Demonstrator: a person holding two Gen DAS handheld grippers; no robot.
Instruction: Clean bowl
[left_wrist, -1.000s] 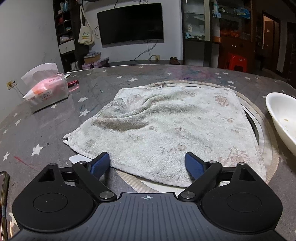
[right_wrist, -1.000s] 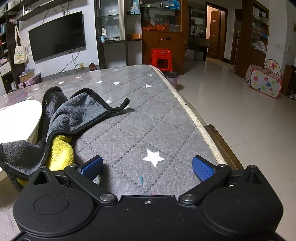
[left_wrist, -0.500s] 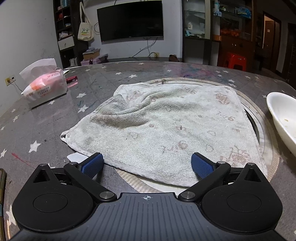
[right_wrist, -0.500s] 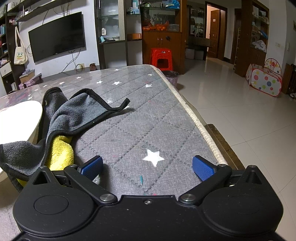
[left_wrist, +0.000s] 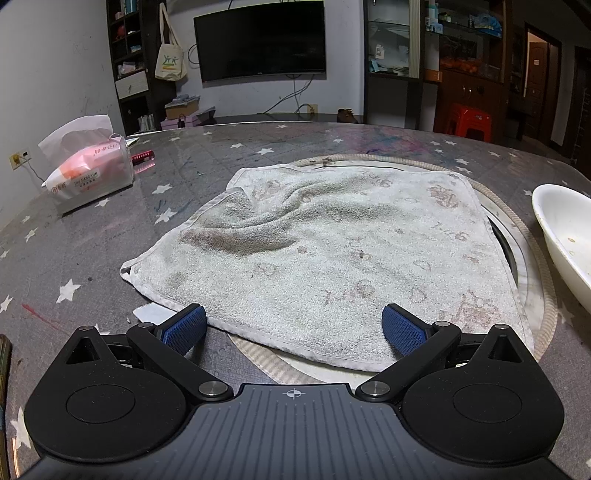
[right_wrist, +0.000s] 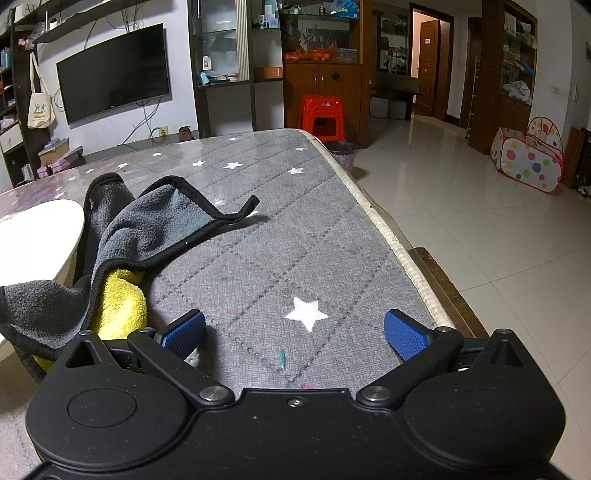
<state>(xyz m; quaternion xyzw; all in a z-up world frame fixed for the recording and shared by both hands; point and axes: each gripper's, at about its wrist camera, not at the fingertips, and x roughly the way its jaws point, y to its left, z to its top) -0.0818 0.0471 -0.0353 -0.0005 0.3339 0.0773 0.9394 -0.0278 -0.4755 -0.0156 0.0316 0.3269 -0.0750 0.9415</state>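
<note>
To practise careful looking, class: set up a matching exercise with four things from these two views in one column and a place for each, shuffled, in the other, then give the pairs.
Things:
1. white towel
2. white bowl
3. tissue pack
4. grey and yellow cloth

Places:
A. far left of the table, left view
B. draped against the bowl, right view
C. spread ahead of the left gripper
D. right edge, left view

Pairs: 1-C, 2-D, 3-A, 4-B

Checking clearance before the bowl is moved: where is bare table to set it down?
Bare cloth-covered table lies between the grey rag and the table's edge, and between the tissue pack and the white towel. It is crowded where the bowl sits beside the towel.
</note>
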